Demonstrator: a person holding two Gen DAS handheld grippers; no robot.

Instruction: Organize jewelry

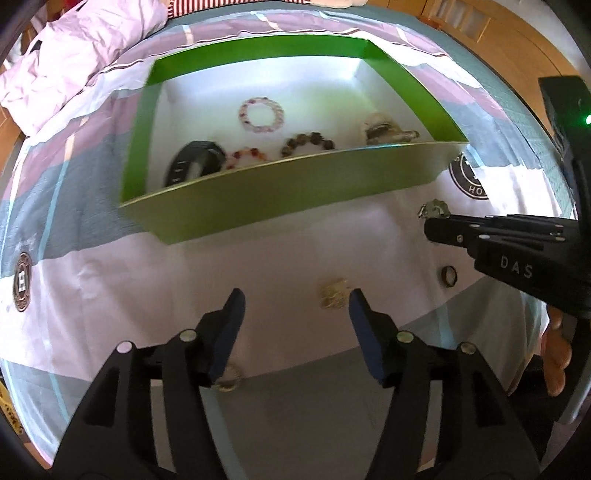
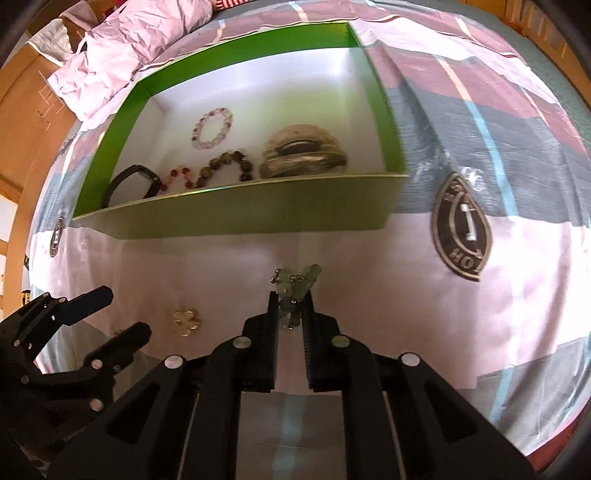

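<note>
A green box (image 1: 280, 192) (image 2: 258, 218) with a white inside lies on the bedsheet and holds several bracelets, a black band (image 1: 195, 162) and a pale bangle pile (image 2: 303, 155). My right gripper (image 2: 291, 299) is shut on a pale green beaded piece (image 2: 295, 284), just in front of the box; it also shows in the left wrist view (image 1: 434, 210). My left gripper (image 1: 297, 306) is open above the sheet, with a small gold flower piece (image 1: 332, 293) (image 2: 186, 321) just inside its right finger. A dark ring (image 1: 448, 275) and a pale bracelet (image 1: 229, 380) lie nearby.
The sheet is striped pink, grey and white with round logo patches (image 2: 461, 236). A crumpled pink quilt (image 1: 74, 55) lies at the back left. Wooden furniture (image 1: 498, 33) stands beyond the bed's right side.
</note>
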